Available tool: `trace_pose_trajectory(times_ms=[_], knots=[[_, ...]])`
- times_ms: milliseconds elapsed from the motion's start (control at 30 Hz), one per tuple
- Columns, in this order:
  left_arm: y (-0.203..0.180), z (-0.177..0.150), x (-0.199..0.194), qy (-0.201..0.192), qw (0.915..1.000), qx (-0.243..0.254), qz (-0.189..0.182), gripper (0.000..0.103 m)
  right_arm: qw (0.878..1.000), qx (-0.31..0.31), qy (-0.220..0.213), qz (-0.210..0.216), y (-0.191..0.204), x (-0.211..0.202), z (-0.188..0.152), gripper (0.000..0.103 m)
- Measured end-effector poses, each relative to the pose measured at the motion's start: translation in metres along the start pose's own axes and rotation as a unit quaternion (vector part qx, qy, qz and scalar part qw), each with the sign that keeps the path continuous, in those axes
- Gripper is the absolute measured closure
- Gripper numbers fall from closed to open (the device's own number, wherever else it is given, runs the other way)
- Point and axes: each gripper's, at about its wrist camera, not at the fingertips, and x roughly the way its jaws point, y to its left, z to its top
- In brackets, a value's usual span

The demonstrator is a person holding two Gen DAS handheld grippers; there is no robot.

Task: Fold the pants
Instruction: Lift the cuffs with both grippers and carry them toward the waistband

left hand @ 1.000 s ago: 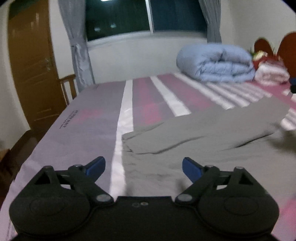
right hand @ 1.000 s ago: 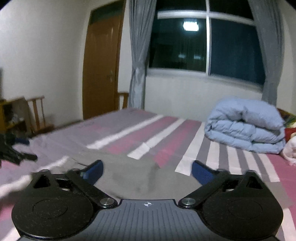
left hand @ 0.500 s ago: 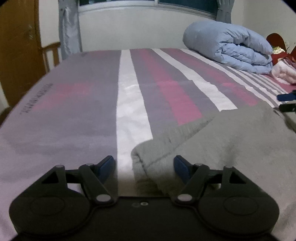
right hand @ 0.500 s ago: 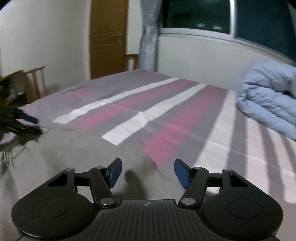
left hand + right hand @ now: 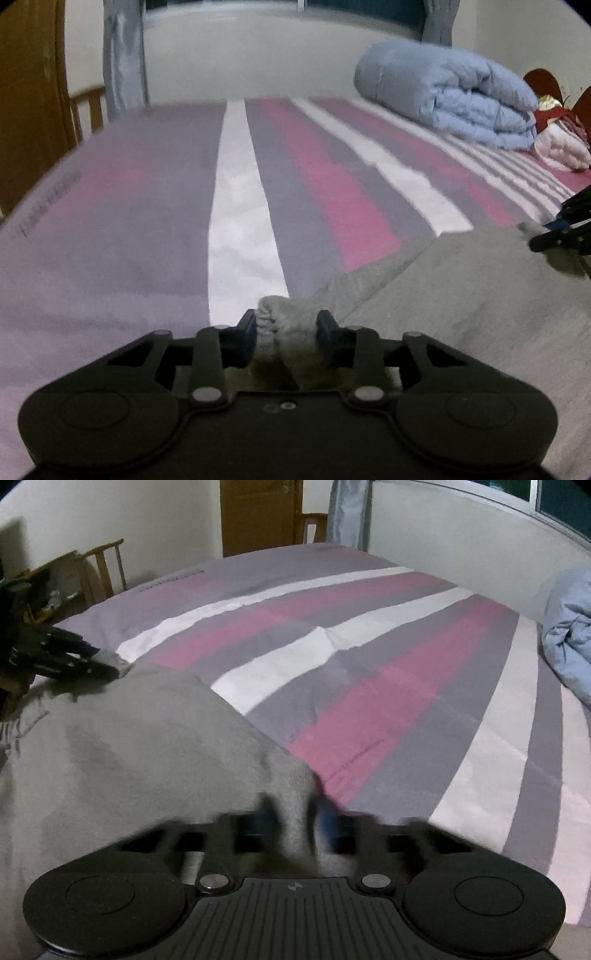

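Observation:
Grey pants point(image 5: 461, 295) lie flat on the striped bed sheet point(image 5: 147, 221). My left gripper point(image 5: 286, 328) has its jaws closing on a bunched corner of the pants, blue pads pressing the cloth from both sides. In the right wrist view the pants point(image 5: 129, 738) spread to the left, and my right gripper point(image 5: 295, 812), blurred, has its jaws closing on a raised fold at their edge. Each gripper shows in the other view: the right gripper point(image 5: 561, 229) at the far right edge, the left gripper point(image 5: 74, 657) at the far left.
A rolled blue duvet point(image 5: 450, 99) and a pink-white bundle point(image 5: 561, 147) lie at the bed's far right. A wooden door point(image 5: 258, 513), a chair point(image 5: 107, 568) and grey curtains stand beyond the bed. Striped sheet point(image 5: 406, 701) stretches ahead of both grippers.
Both grippers came down and forward to the near edge of the pants. Their jaws went from wide open to closed on the grey cloth.

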Motion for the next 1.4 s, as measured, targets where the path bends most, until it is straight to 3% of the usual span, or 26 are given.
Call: trace_pose_trajectory(times_ms=[67,200,433,633,800,867,900,1000,1067,1167,1200,1233,1300,1333,1400], knots=[[-0.005,-0.001,-0.022,-0.054,0.9985,0.002,-0.002,0.082,0.999,-0.016,-0.024,-0.022,0.017,-0.025,0.001,0.094],[-0.008,0.000,-0.075,-0.125,0.9920,0.002,-0.020,0.082,0.995,-0.037,-0.072,-0.065,0.052,-0.082,-0.005,0.095],[-0.026,-0.026,-0.162,-0.166,0.9847,0.025,-0.046,0.082,0.977,-0.105,-0.134,-0.126,0.140,-0.176,-0.053,0.094],[-0.045,-0.075,-0.202,-0.140,0.9887,0.039,-0.038,0.082,0.967,-0.149,-0.130,-0.157,0.220,-0.187,-0.119,0.094],[-0.054,-0.125,-0.211,-0.088,0.9957,0.008,-0.027,0.082,0.969,-0.128,-0.113,-0.180,0.264,-0.176,-0.181,0.092],[-0.060,-0.145,-0.209,-0.048,0.9988,-0.012,0.000,0.080,0.969,-0.125,-0.104,-0.188,0.278,-0.173,-0.201,0.088],[-0.060,-0.154,-0.212,-0.046,0.9984,-0.032,0.009,0.076,0.970,-0.119,-0.104,-0.185,0.283,-0.175,-0.210,0.087],[-0.056,-0.167,-0.226,-0.044,0.9928,-0.104,0.041,0.067,0.974,-0.071,-0.115,-0.179,0.285,-0.190,-0.226,0.087],[-0.055,-0.169,-0.237,-0.056,0.9853,-0.155,0.043,0.067,0.975,-0.016,-0.127,-0.182,0.276,-0.202,-0.226,0.087],[-0.059,-0.163,-0.246,-0.077,0.9738,-0.214,0.015,0.055,0.970,0.086,-0.145,-0.173,0.252,-0.218,-0.218,0.086],[-0.059,-0.160,-0.247,-0.084,0.9697,-0.229,-0.001,0.043,0.967,0.126,-0.149,-0.164,0.242,-0.221,-0.215,0.082],[-0.060,-0.154,-0.245,-0.092,0.9637,-0.250,-0.017,0.038,0.961,0.173,-0.151,-0.152,0.234,-0.223,-0.214,0.074],[-0.059,-0.153,-0.240,-0.094,0.9517,-0.289,-0.041,0.042,0.949,0.246,-0.150,-0.126,0.212,-0.219,-0.208,0.059],[-0.057,-0.148,-0.233,-0.086,0.9465,-0.307,-0.051,0.045,0.942,0.278,-0.150,-0.111,0.203,-0.217,-0.207,0.058],[-0.051,-0.150,-0.223,-0.059,0.9420,-0.326,-0.053,0.062,0.932,0.318,-0.145,-0.093,0.191,-0.208,-0.203,0.058]])
